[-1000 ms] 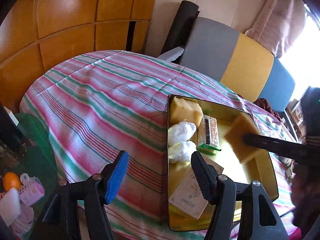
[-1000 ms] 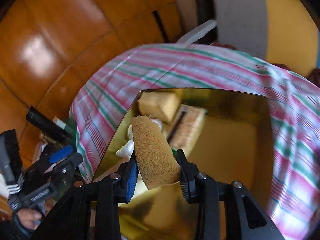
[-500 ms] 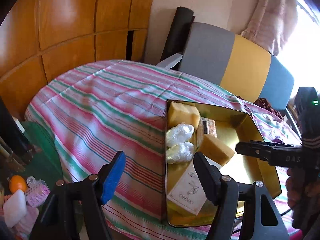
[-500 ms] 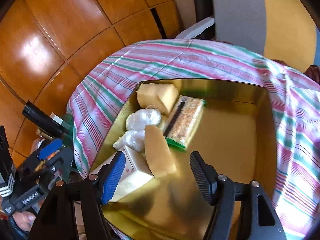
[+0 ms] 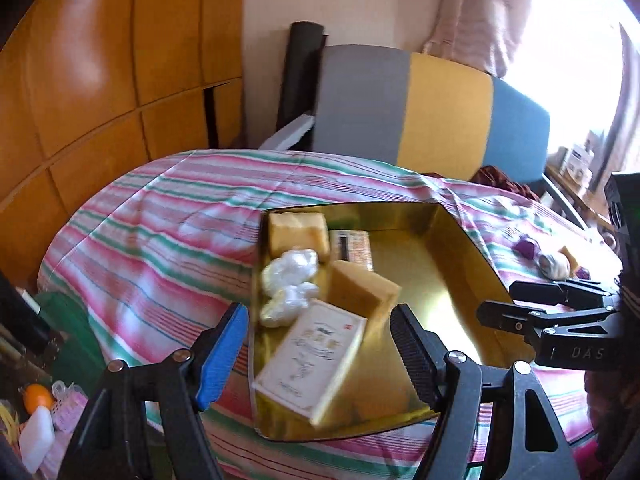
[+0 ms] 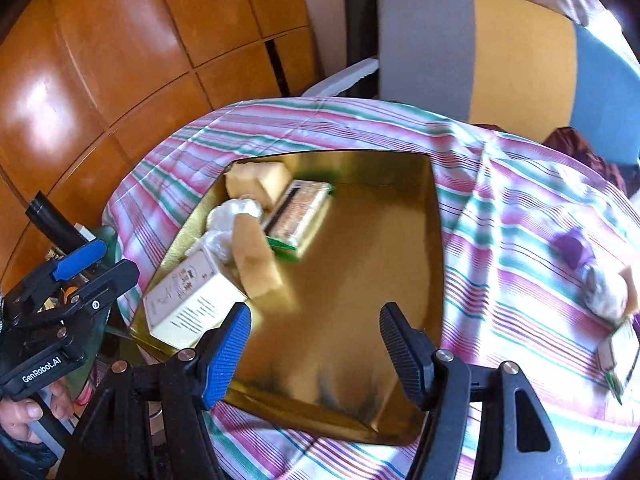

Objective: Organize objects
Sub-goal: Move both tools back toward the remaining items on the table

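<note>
We hold both grippers with fingers spread and nothing between them: the left gripper (image 5: 320,354) and the right gripper (image 6: 314,350) hover over the gold tray (image 6: 360,280), where the sponge (image 6: 256,262) leans against the white box (image 6: 192,304).

A striped cloth (image 6: 304,128) covers the counter. On it lies a gold tray (image 6: 360,280). Well apart from the tray, toward the right, lie a purple thing (image 6: 574,250), a white wad (image 6: 606,294) touching a yellow sponge (image 6: 630,286), and a small packet (image 6: 620,354).
</note>
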Demonstrator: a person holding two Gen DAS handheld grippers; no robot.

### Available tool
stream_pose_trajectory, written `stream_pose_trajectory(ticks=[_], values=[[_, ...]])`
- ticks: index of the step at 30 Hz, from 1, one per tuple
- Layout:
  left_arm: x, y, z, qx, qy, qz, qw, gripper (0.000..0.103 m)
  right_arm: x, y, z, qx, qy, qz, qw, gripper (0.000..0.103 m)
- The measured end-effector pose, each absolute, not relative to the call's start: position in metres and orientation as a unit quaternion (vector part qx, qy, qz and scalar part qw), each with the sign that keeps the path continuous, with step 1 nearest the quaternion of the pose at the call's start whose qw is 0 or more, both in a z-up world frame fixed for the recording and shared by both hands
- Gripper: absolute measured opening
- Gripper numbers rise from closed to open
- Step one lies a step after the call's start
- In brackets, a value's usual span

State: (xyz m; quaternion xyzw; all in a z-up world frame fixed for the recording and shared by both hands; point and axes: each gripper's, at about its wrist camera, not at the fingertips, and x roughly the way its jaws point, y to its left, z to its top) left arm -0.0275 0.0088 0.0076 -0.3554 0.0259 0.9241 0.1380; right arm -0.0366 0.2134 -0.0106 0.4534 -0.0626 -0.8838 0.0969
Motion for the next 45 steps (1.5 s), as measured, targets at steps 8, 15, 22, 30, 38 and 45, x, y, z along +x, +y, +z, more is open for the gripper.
stream_pose_trajectory(ticks=[8,15,22,30,38,45], values=[[-0.016,0.05,0.011,-0.353,0.064,0.916,0.179,0.075,-0.01,0.265,-0.011,0.446,-0.089,-0.889,0.045,0.068],[-0.013,0.09,0.016,-0.344,0.096,0.907,0.223,0.075,0.012,0.338,-0.018,0.453,-0.127,-0.882,-0.038,0.068],[-0.021,0.142,0.027,-0.339,0.114,0.893,0.271,0.075,0.043,0.428,-0.019,0.449,-0.182,-0.863,-0.147,0.068],[-0.04,0.218,0.028,-0.372,0.124,0.858,0.331,0.075,0.069,0.499,-0.022,0.43,-0.225,-0.847,-0.216,0.068],[-0.08,0.297,0.011,-0.456,0.079,0.81,0.359,0.074,0.076,0.513,-0.03,0.406,-0.263,-0.853,-0.196,0.068],[-0.102,0.365,-0.012,-0.434,0.174,0.807,0.362,0.074,0.077,0.513,-0.031,0.395,-0.282,-0.857,-0.174,0.068]])
